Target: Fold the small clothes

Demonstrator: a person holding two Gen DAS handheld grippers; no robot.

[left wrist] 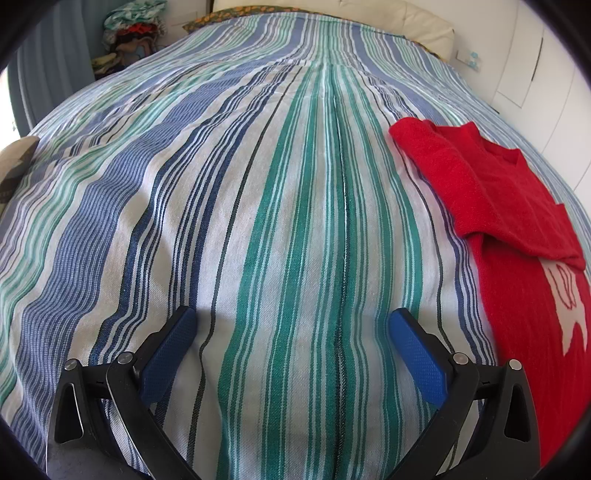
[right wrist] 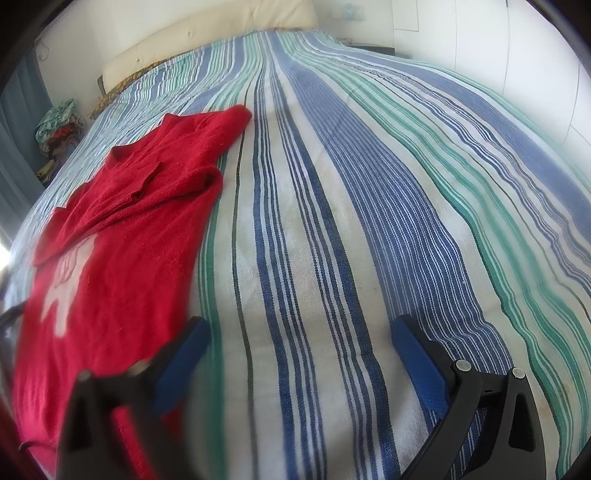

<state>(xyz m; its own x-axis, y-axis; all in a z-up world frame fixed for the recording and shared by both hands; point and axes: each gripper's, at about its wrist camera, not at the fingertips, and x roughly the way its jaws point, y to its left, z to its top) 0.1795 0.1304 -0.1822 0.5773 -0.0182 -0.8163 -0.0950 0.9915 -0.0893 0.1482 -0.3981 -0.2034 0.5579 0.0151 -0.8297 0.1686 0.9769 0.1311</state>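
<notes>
On the striped bed (left wrist: 280, 229), the red sweater (right wrist: 122, 229) lies partly folded between both tools, left tool (left wrist: 291, 332) and right tool (right wrist: 301, 336) wide and empty, so a shallow pinch could drag its folded sleeves loose.

Both wrist views look low along the striped bedspread (left wrist: 295, 229) toward the headboard (right wrist: 207, 37), sharing the red garment (right wrist: 122, 229).

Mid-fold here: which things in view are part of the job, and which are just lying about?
Part of the job:
red sweater, sleeves folded in, on the striped bedspread
left gripper, open, empty
right gripper, open, empty

Just lying about:
pile of clothes beside the bed
cream headboard
patterned pillow
</notes>
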